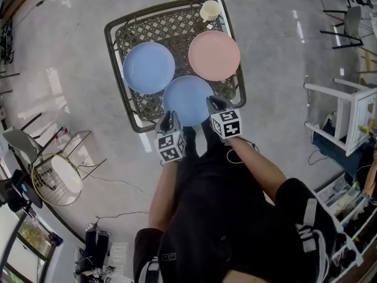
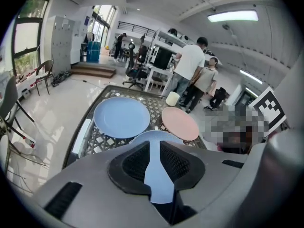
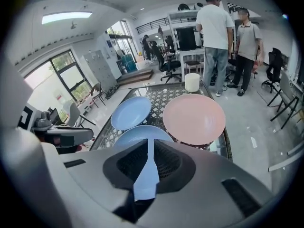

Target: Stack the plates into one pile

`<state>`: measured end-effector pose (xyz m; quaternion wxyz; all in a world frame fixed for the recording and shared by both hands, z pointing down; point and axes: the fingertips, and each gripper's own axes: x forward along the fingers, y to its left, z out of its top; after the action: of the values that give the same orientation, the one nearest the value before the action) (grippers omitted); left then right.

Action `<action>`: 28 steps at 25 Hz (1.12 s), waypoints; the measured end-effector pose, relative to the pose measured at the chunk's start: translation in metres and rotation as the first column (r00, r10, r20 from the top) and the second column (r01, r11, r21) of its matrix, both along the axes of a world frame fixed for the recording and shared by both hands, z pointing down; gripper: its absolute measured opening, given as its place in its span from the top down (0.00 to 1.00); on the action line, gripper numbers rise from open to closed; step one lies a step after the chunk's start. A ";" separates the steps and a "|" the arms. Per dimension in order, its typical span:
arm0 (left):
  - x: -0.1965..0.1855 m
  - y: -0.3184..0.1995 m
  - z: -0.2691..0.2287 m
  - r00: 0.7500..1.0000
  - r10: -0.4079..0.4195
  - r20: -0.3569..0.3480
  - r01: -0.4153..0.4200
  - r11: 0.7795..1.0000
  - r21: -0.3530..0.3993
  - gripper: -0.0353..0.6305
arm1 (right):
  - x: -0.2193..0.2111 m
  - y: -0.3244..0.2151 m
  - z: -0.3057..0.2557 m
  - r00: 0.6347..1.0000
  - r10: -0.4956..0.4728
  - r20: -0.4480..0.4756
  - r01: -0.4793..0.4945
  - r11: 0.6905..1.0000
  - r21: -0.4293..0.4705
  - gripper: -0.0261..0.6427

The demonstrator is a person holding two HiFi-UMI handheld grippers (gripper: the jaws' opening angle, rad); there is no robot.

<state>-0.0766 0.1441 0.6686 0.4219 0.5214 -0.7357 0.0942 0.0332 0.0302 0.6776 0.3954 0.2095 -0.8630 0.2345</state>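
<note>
Blue plates (image 1: 148, 67), pink plate (image 1: 214, 55), unstacked

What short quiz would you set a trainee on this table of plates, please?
1. How many plates lie on the table, and in which colours?
2. True or false: the plates already form one pile.
3. Which thing lies nearest the left gripper and the right gripper?
A. the cup
B. the near blue plate
C. the wire basket on the floor

Key
1. Three: the pink plate, the far blue plate and the near blue plate.
2. False: they are spread across the table.
3. B
</note>
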 end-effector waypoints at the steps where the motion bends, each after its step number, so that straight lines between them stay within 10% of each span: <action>1: -0.001 0.002 0.007 1.000 -0.003 -0.003 0.003 1.000 -0.013 0.82 | 0.001 -0.001 0.007 1.000 0.000 -0.012 0.000 1.000 -0.004 0.93; 28: -0.003 0.042 0.128 0.993 -0.049 -0.107 0.019 0.963 -0.268 0.66 | 0.045 -0.014 0.113 0.969 0.047 -0.242 -0.072 0.993 -0.093 0.84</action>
<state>-0.0801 0.1861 0.7970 0.5304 0.4516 -0.7004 0.1555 0.0784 0.0162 0.7910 0.4993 0.2417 -0.7895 0.2628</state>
